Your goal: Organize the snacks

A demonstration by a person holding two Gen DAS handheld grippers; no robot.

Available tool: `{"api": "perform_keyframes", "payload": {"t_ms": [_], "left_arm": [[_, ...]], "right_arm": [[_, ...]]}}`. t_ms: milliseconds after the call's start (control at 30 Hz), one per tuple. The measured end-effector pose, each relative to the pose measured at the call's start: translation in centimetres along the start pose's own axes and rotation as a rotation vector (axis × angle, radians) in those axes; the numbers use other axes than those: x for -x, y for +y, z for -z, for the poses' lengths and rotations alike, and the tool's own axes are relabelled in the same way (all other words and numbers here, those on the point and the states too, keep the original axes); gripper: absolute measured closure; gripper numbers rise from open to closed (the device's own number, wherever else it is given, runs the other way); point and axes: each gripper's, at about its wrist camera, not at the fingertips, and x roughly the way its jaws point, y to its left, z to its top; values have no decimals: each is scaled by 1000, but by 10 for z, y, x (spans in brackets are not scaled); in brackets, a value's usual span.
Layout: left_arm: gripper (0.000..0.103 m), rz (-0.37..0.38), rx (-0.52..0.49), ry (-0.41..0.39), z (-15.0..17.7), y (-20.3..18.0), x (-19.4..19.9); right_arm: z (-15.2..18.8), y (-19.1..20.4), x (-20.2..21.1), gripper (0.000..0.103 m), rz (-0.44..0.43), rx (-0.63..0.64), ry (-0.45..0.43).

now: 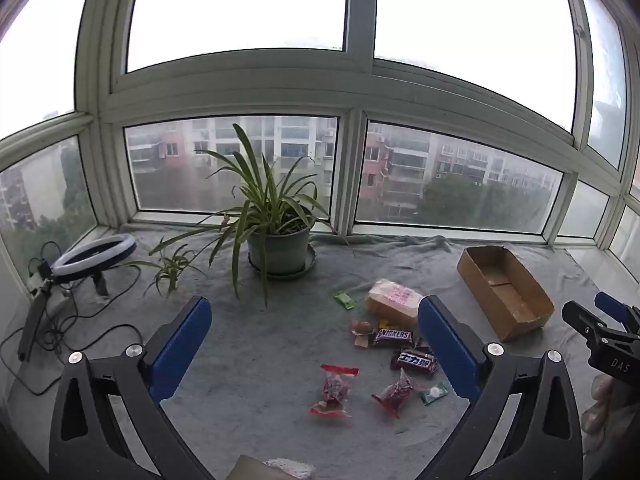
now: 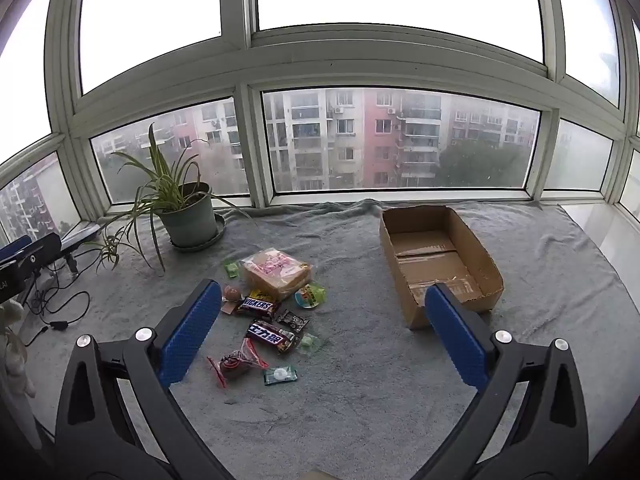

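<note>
Several snacks lie on the grey cloth [image 2: 360, 380]: a bagged bread slice [image 2: 276, 270] [image 1: 394, 300], a Snickers bar [image 2: 256, 306] [image 1: 394, 335], a second chocolate bar [image 2: 270, 335] [image 1: 414, 361], red-wrapped candies [image 1: 334, 390] [image 2: 236, 362] and small green packets [image 2: 280, 375]. An open, empty cardboard box [image 2: 440, 264] [image 1: 504, 292] stands to their right. My left gripper [image 1: 316, 344] is open above the snacks. My right gripper [image 2: 320, 332] is open between snacks and box, and shows at the left wrist view's right edge [image 1: 600, 320].
A potted spider plant [image 1: 276, 240] [image 2: 188, 220] stands at the back by the windows. A ring light [image 1: 94, 258] with cables lies at the far left. The cloth ends at a white sill on the right [image 2: 612, 240].
</note>
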Motion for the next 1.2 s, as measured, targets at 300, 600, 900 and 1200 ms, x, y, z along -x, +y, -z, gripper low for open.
{"api": "perform_keyframes", "payload": {"t_ms": [300,600,900,1200], "left_arm": [[1,-17,-5,-5,5,-1,-1],[1,-22,-23,-3,1,-7,-1],[1,-18,-27,-1,2,-8,-2],[1,-17,-31,2,2,-9,-3]], "right_arm": [[-3,2,-2,0,26,26,6],[-1,-3,-4,0,15,12,13],[-1,-2,-5,0,12,17,18],[3,0,-6,0,12,10,23]]}}
